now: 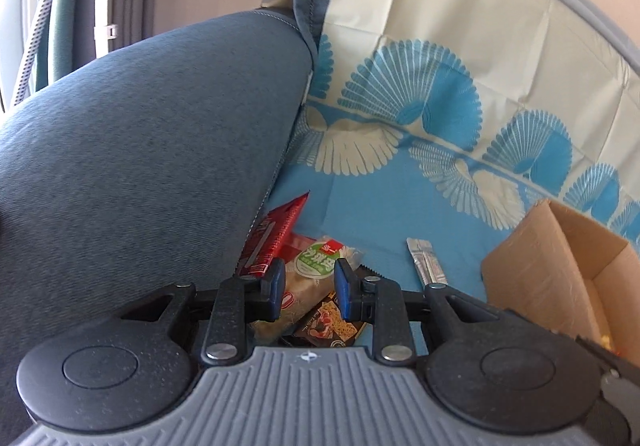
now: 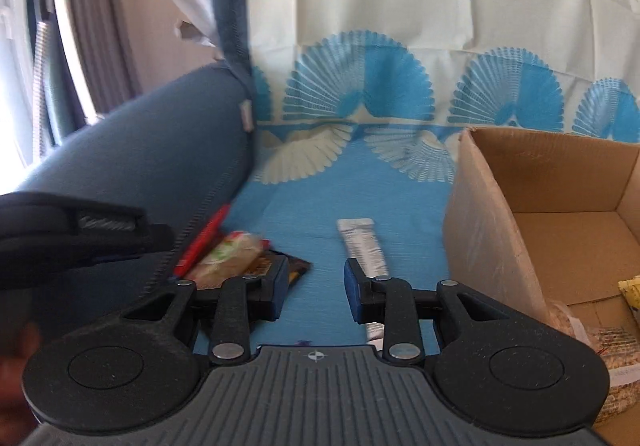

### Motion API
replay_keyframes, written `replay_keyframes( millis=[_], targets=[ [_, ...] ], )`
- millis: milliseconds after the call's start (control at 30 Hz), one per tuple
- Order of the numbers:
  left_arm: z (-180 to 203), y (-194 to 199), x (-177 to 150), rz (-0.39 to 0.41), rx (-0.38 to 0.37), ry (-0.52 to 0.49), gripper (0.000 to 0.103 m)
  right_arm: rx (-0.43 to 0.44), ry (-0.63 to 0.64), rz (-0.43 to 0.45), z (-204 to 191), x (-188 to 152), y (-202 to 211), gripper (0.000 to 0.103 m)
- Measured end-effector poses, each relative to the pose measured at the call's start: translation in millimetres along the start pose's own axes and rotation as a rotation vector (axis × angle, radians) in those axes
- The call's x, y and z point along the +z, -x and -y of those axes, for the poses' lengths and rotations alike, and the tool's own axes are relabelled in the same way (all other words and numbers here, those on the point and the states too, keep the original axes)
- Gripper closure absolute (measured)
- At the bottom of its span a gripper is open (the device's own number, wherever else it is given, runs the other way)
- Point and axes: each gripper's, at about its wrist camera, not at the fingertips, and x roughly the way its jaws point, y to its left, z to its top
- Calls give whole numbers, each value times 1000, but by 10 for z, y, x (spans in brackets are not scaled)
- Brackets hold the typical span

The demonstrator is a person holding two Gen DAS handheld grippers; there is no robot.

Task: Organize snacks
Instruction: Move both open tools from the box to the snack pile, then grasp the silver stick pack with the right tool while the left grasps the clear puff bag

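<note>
Both grippers are angling downward over a blue patterned cloth (image 2: 360, 185) spread on a sofa. The left gripper (image 1: 307, 288) is hovering with its blue pads apart above a clear bread pack (image 1: 316, 274) with a green label; whether they are touching it cannot be told. The right gripper (image 2: 316, 288) is standing apart over bare cloth, gripping nothing, a silver sachet (image 2: 362, 244) lying just beyond its right finger. 4 loose snacks are lying beside the sofa arm (image 1: 140, 145): 1 red pack (image 1: 276, 234), 1 bread pack, 1 dark pack (image 1: 326, 326), 1 sachet. 1 cardboard box (image 2: 560, 185), at right, is holding more snacks.
</note>
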Motion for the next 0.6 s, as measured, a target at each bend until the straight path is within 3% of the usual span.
replay_keyframes(
  millis=[100,333,600],
  targets=[
    [67,-155,0,-9,20,-47,71,-67,-4,-31,41,8,-236,60],
    [224,-562,-16,-79,62,-129,68,-126,35,-99,9,-49,-678,50],
    [281,-871,-29,-128,60,-173,46,-170,-27,-206,109,-111,-1010,49]
  ],
)
